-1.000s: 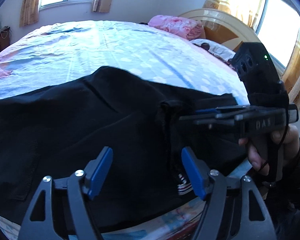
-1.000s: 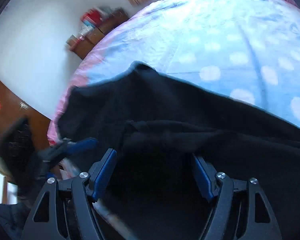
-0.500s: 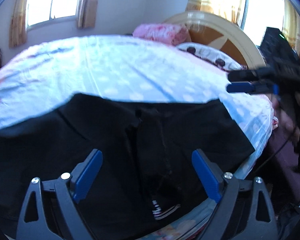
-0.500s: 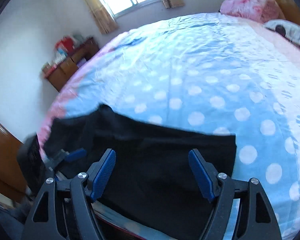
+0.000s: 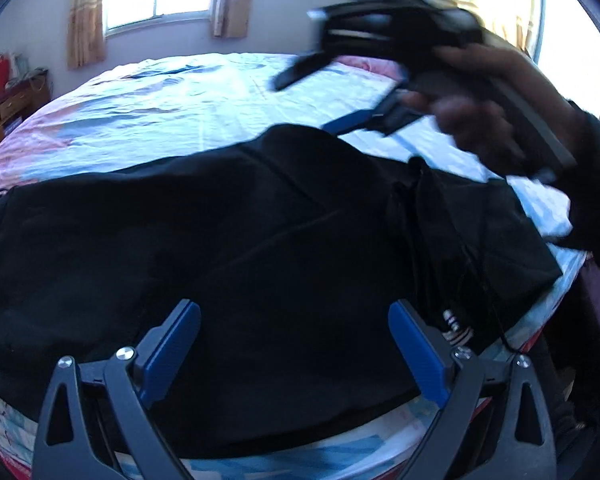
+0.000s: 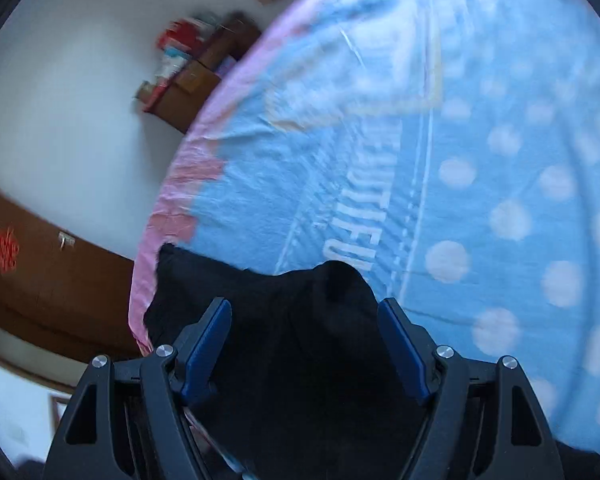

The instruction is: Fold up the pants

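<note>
1. Left wrist view: the black pants [image 5: 260,248] lie spread along the near edge of the bed [image 5: 172,96], long axis running left to right, one end out toward the left rim and the other bunched at the right.
2. The left gripper [image 5: 294,344] hangs low over the near middle of the cloth, blue fingers [image 5: 172,340] wide apart, nothing between them. Whether the tips brush the fabric, I can't tell.
3. Up at far right, the right gripper [image 5: 340,122] is blurred in the person's hand [image 5: 484,120], above the far edge of the pants where the cloth humps up into a peak. From this side it's too smeared to say how wide it stands.
4. Right wrist view settles it: the right gripper [image 6: 304,344] has its jaws spread, and a dark ridge of pants [image 6: 300,360] rises between the pads [image 6: 204,344], with the blue dotted sheet [image 6: 500,160] beyond. No clamp on it as far as I can see.
5. My read: the right hand is the nearer one to that raised far edge, so a pinch there looks like the next grab.
6. With the pants lying lengthwise across both grippers, the fold would likely go along or across that axis; the left sits ready at the near hem.
</note>
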A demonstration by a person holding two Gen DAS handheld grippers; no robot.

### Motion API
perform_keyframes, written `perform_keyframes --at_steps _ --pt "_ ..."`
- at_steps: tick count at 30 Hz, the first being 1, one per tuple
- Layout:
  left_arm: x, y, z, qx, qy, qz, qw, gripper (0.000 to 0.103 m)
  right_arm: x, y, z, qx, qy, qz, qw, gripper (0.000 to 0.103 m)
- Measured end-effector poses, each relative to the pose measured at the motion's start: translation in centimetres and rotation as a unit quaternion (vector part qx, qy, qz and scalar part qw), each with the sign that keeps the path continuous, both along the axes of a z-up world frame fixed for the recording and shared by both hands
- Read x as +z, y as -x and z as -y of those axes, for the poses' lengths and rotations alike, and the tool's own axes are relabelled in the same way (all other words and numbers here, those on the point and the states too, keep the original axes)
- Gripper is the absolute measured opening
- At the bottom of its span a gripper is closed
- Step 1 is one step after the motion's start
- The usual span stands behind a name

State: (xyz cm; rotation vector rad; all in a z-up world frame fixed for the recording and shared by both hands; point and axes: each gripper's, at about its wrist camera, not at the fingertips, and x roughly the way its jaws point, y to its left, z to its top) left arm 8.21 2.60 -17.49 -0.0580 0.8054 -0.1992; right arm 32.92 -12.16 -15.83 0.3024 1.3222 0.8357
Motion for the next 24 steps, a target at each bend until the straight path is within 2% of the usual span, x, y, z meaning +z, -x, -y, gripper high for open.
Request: perform_keyframes --at_steps 3,6,10,12,15,18,20,21,24 --pt "-0.6 -0.1 0.3 -0.007 -0.010 0.003 0.9999 0.101 -2.1 -1.2 -1.6 0.025 -0.035 -0.055 0.998 0.076" --pt "-0.9 -0.3 0.5 -0.013 -0.018 0.007 0.9997 0.103 -3.7 -1.2 -3.1 0.060 -0.080 -0.117 0.988 0.076" --pt "-1.2 -0.2 1.0 -0.019 -0.042 0.014 0.9989 0.103 -4.1 -2.9 -4.0 0.023 -0.112 -0.120 0.986 0.076" --pt "-1.1 -0.1 1.1 -0.023 -0.046 0.015 0.9986 0.103 -4.6 -3.4 -4.1 0.008 -0.110 -0.125 0.986 0.076" --pt "-0.5 0.1 0.6 -0.018 -0.039 0.014 0.9990 0.103 -3.7 -2.7 -4.5 0.025 -0.095 -0.096 0.991 0.076" --pt "1.5 0.9 -1.8 0.008 -0.025 0.042 0.9988 0.103 -1.7 -2.5 -4.0 0.030 -0.073 -0.063 0.995 0.076" --pt "2.6 1.6 -3.3 0.027 -0.048 0.057 0.9968 0.103 0.1 -2.3 -3.2 0.025 -0.066 -0.035 0.997 0.076" --pt "3.1 1.8 -4.7 0.049 -0.072 0.061 0.9943 0.103 1.2 -1.9 -2.6 0.019 -0.057 -0.012 0.998 0.076" --pt "3.8 2.0 -9.4 0.107 -0.101 0.053 0.9877 0.103 4.1 0.3 -1.8 0.019 -0.021 0.047 0.998 0.076"
